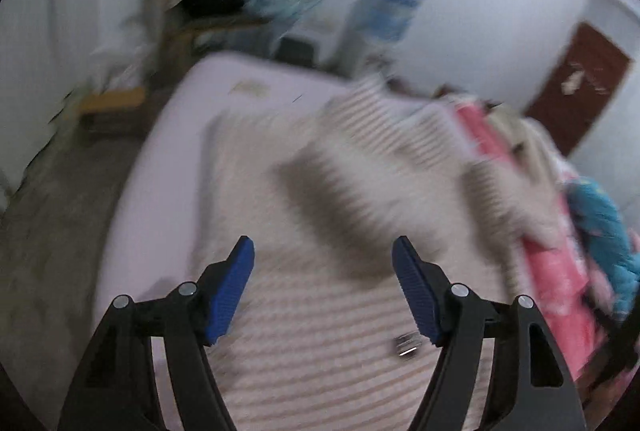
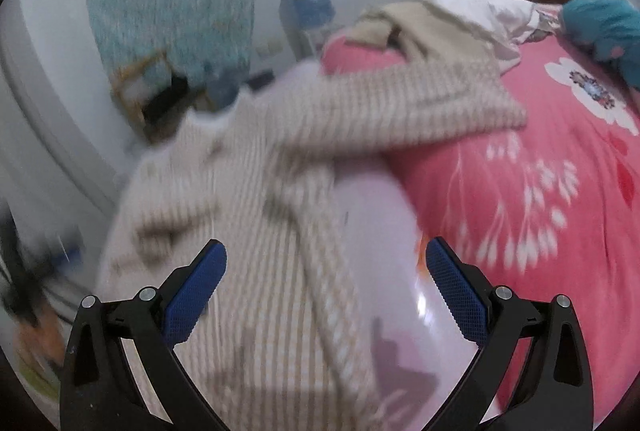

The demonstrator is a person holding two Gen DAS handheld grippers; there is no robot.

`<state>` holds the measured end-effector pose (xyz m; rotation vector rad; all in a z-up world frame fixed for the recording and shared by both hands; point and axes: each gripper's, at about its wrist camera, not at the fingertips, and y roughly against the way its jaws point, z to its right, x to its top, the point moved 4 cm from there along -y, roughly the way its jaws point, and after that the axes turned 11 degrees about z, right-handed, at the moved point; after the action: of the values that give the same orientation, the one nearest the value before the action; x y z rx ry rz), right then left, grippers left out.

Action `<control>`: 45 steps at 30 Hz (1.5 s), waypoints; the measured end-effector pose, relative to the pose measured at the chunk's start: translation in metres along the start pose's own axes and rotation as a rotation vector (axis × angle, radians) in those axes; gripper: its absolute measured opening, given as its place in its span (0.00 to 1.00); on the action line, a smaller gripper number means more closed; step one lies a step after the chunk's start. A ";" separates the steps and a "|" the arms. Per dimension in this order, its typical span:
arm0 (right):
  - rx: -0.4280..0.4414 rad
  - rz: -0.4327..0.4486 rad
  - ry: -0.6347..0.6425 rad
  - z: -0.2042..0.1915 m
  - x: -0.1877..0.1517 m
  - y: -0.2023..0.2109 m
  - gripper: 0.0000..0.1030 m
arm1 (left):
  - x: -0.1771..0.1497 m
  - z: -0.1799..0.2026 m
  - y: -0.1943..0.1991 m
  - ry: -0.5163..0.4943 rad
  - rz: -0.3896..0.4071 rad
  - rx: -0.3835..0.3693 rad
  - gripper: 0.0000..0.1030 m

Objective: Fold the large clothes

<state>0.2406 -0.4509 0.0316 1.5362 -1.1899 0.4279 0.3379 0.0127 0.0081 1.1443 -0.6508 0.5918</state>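
Bed (image 1: 160, 151): pale sheet. Pink quilt (image 2: 520, 171) bunched along its far side. Striped sweater (image 1: 320, 331) spread flat mid-bed, one sleeve (image 2: 420, 99) lying onto the quilt. Left gripper (image 1: 323, 251) and right gripper (image 2: 326, 255) both spread wide, holding nothing, above the sweater.

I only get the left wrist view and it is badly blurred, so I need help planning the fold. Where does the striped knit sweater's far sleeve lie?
Observer: The beige striped knit sweater has its sleeve stretched across the pink flowered quilt.
Operator: Is the right gripper holding anything?
Observer: No, the right gripper is open, hovering over the sweater's edge and the pale sheet.
Operator: Anything else on that quilt?
Observer: Crumpled white and beige clothes lie piled at its far end.
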 end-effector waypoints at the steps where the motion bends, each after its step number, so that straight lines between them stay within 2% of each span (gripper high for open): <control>1: 0.002 0.024 -0.042 0.015 0.018 -0.006 0.93 | -0.011 -0.008 -0.007 -0.019 -0.024 0.057 0.68; 3: -0.043 0.053 -0.084 0.041 0.046 -0.017 0.93 | -0.026 -0.016 -0.017 -0.050 -0.047 0.116 0.68; 6: -0.175 0.081 -0.134 0.090 0.082 -0.041 0.93 | -0.041 -0.021 -0.030 -0.075 -0.059 0.152 0.68; 9: -0.313 0.041 -0.250 0.150 0.096 -0.070 0.89 | -0.043 -0.020 -0.034 -0.101 -0.041 0.172 0.67; 12: -0.315 -0.021 -0.407 0.195 0.093 -0.099 0.84 | -0.043 -0.019 -0.036 -0.123 -0.019 0.185 0.68; 14: -0.288 -0.054 -0.492 0.211 0.089 -0.114 0.71 | -0.042 -0.018 -0.039 -0.142 -0.017 0.197 0.68; 16: -0.285 -0.076 -0.548 0.221 0.083 -0.130 0.65 | -0.044 -0.019 -0.043 -0.152 -0.026 0.207 0.68; 19: -0.309 -0.061 -0.533 0.220 0.086 -0.139 0.53 | -0.045 -0.025 -0.049 -0.143 -0.041 0.212 0.68; 21: -0.314 -0.067 -0.482 0.213 0.092 -0.143 0.31 | -0.046 -0.027 -0.051 -0.137 -0.046 0.215 0.68; 22: -0.322 -0.074 -0.450 0.209 0.098 -0.145 0.26 | -0.046 -0.027 -0.053 -0.138 -0.047 0.217 0.68; 23: -0.323 -0.076 -0.426 0.207 0.103 -0.144 0.05 | -0.047 -0.028 -0.054 -0.143 -0.047 0.221 0.68; 24: -0.311 -0.075 -0.393 0.202 0.112 -0.142 0.04 | -0.047 -0.027 -0.054 -0.144 -0.049 0.222 0.68; 26: -0.339 -0.034 -0.331 0.197 0.132 -0.129 0.04 | -0.049 -0.027 -0.055 -0.156 -0.051 0.229 0.68; 30: -0.395 0.121 -0.242 0.188 0.193 -0.086 0.03 | -0.050 -0.027 -0.056 -0.162 -0.053 0.237 0.68; 34: -0.549 0.201 -0.160 0.212 0.238 -0.061 0.05 | -0.051 -0.028 -0.055 -0.156 -0.056 0.239 0.68; 35: -0.567 0.195 -0.157 0.220 0.238 -0.054 0.11 | -0.051 -0.028 -0.056 -0.153 -0.057 0.240 0.68; 37: -0.633 0.168 -0.158 0.236 0.238 -0.050 0.35 | -0.051 -0.031 -0.056 -0.146 -0.059 0.244 0.68; 38: -0.662 0.173 -0.159 0.243 0.236 -0.046 0.55 | -0.052 -0.032 -0.056 -0.137 -0.063 0.243 0.68; 40: -0.705 0.214 -0.142 0.239 0.233 -0.033 0.58 | -0.053 -0.035 -0.057 -0.124 -0.066 0.241 0.68; 42: -0.657 0.242 -0.098 0.210 0.227 -0.025 0.58 | -0.054 -0.037 -0.058 -0.117 -0.076 0.243 0.68; 44: -0.515 0.232 -0.043 0.164 0.216 -0.028 0.58 | -0.054 -0.038 -0.058 -0.117 -0.071 0.244 0.68; 45: -0.407 0.203 -0.006 0.131 0.207 -0.035 0.58 | -0.055 -0.037 -0.057 -0.121 -0.071 0.247 0.68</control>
<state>0.3185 -0.6639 0.1297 1.0740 -1.3492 0.2904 0.3484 0.0250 -0.0778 1.4375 -0.6492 0.5562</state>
